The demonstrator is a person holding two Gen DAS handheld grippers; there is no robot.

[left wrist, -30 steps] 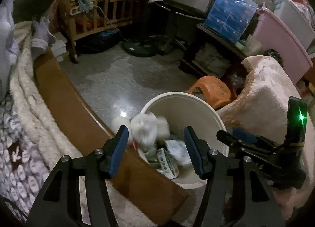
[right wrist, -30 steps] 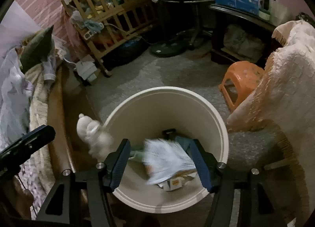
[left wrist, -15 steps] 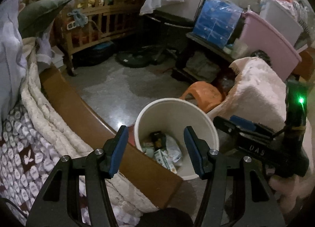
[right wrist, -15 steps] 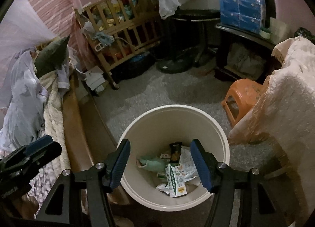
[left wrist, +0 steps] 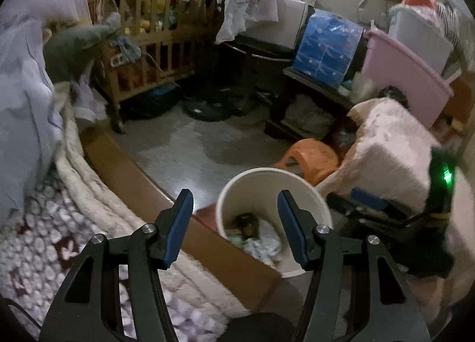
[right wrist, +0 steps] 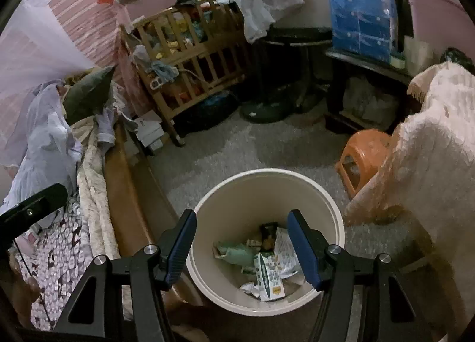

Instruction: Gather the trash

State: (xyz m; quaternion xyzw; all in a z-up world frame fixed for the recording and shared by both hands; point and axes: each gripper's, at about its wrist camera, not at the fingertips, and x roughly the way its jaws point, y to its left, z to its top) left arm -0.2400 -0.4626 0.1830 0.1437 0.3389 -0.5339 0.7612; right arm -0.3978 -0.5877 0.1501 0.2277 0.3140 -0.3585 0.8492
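While both grippers hang above the floor beside the bed, the round cream plastic bin [right wrist: 268, 181] stands below them, holding crumpled paper and a small green-and-white carton [right wrist: 268, 278]. The left gripper [left wrist: 234, 213] has its blue-padded fingers spread with nothing between them; the right gripper [right wrist: 240, 233] likewise holds its fingers apart and empty. An orange plastic stool [right wrist: 363, 149] sits near the bin.
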